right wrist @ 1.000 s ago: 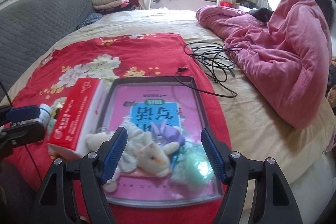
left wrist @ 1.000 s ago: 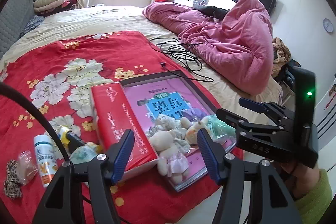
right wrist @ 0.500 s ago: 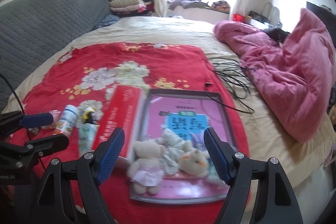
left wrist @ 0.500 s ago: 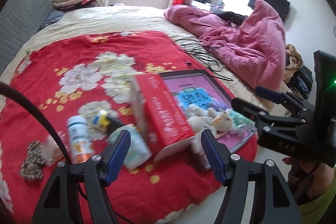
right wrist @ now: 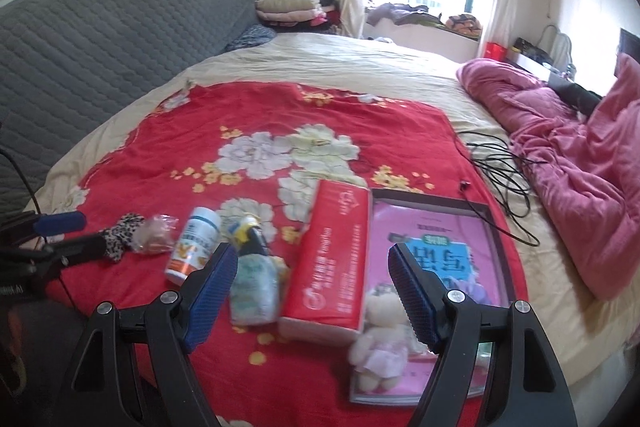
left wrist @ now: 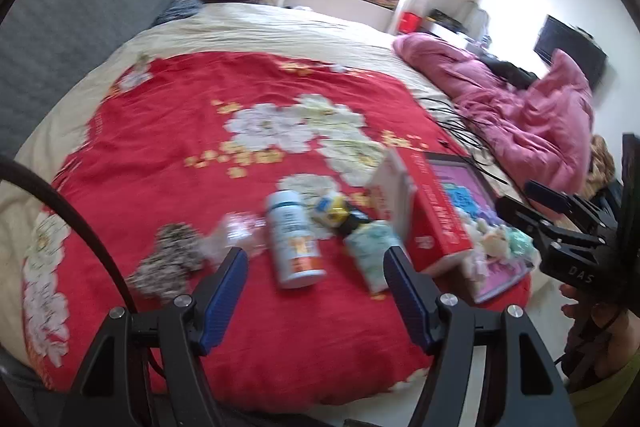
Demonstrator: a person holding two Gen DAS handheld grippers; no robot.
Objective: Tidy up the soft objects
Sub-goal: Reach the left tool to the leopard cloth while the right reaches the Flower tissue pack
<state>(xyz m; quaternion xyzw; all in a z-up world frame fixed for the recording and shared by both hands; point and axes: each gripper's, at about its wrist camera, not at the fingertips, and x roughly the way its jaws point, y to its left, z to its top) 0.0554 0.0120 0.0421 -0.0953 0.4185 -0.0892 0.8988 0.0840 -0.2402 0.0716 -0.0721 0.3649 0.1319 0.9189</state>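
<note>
I am seeing the bed carrying a red floral blanket, a pink quilt and a black cable.

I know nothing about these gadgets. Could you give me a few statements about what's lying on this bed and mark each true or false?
1. The white bottle is lying on the red floral blanket. True.
2. The left gripper is clamped on the bottle. False: its blue fingers stand apart, holding nothing.
3. The small plush bear lies on the pink book. True.
4. The red box sits right of the pink book. False: it is on the book's left.
5. The right gripper is open and empty. True.
</note>
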